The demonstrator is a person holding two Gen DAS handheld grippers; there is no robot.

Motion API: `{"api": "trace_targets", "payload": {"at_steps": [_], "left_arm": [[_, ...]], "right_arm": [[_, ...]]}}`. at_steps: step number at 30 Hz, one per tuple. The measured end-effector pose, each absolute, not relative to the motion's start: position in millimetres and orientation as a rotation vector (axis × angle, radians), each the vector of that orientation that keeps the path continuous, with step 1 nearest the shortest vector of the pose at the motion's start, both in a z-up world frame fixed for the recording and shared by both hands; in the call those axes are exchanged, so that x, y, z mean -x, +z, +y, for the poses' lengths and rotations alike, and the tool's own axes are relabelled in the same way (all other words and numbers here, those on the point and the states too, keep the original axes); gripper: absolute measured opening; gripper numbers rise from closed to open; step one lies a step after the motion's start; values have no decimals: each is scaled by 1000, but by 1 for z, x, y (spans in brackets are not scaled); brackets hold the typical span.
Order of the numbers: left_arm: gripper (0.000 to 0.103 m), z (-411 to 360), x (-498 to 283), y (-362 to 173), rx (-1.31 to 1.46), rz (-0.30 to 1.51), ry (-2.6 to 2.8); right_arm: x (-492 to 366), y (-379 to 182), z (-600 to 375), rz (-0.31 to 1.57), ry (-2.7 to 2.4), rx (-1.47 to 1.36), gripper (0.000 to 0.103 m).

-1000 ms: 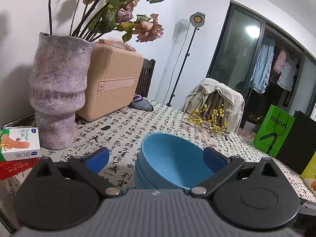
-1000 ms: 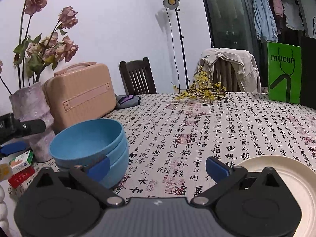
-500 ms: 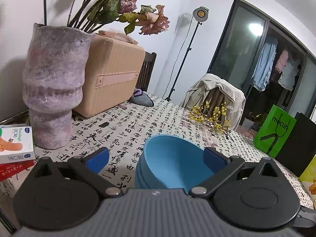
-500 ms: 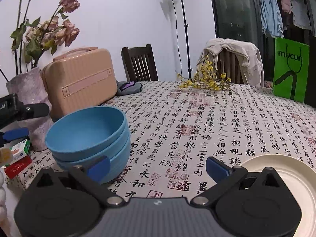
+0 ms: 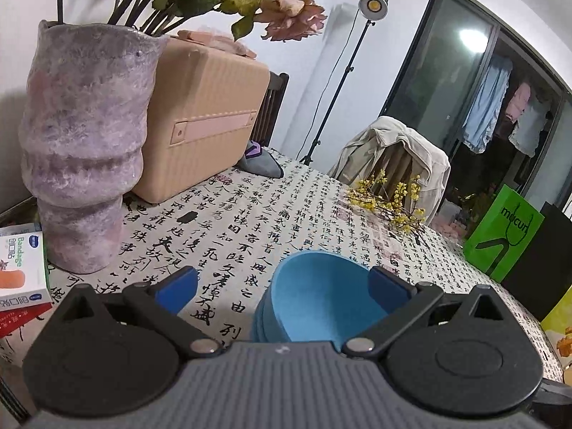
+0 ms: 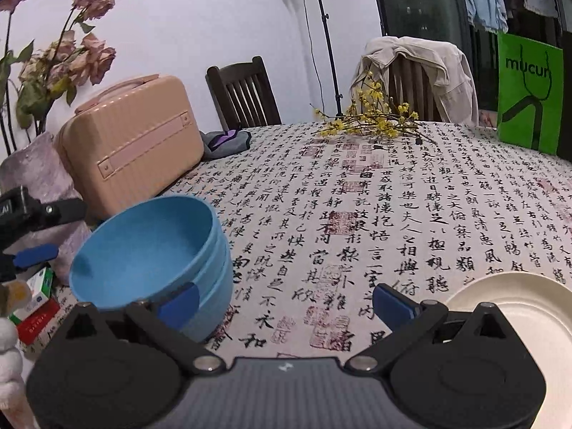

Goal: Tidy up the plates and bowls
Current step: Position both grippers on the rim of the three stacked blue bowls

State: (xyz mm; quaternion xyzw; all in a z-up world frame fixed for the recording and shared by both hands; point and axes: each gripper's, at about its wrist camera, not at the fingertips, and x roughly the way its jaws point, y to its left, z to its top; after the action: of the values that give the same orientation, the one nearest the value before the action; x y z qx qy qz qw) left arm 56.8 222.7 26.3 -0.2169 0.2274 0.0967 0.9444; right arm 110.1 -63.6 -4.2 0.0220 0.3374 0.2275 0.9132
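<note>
- the left gripper [image 5: 282, 287] has its two blue-padded fingers spread wide apart, holding nothing; its right pad sits in front of the far rim of the bowls and its left pad over bare cloth.
- the right gripper [image 6: 286, 300] is likewise spread wide with nothing between the pads; only the printed tablecloth [image 6: 375, 214] shows in the gap.
- stack of blue bowls [image 6: 153, 257]: three nested rims can be counted from the right wrist view, the top bowl tilted a little inside the others. the stack stands on the table at the left, just beside the purple vase [image 5: 82, 143] and in front of the pink case [image 6: 132, 143].
- in the left wrist view the same stack [image 5: 318, 304] lies just ahead of the gripper, toward its right finger.
- one cream plate [image 6: 518, 307] lies flat at the right, partly hidden behind the right gripper's right finger; whether more plates lie under it cannot be told. it is well apart from the bowls.
- one vase with dried roses, one case, one spray of yellow flowers [image 6: 368, 125] at the far edge, one green bag [image 6: 529, 93].
- two chairs behind the table, one draped with a beige jacket [image 6: 414, 64].
- two small boxes [image 5: 21, 268] stacked beside the vase.
</note>
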Motion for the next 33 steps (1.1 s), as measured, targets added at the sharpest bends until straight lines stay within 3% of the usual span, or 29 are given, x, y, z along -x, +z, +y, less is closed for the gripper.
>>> {"api": "trace_targets", "payload": {"at_steps": [16, 33], "left_arm": [[103, 253, -61, 29, 447, 496, 247], [103, 253, -101, -2, 498, 675, 225]], "right_arm": [[-128, 16, -39, 676, 492, -57, 103], [-156, -9, -9, 820, 529, -77, 103]]}}
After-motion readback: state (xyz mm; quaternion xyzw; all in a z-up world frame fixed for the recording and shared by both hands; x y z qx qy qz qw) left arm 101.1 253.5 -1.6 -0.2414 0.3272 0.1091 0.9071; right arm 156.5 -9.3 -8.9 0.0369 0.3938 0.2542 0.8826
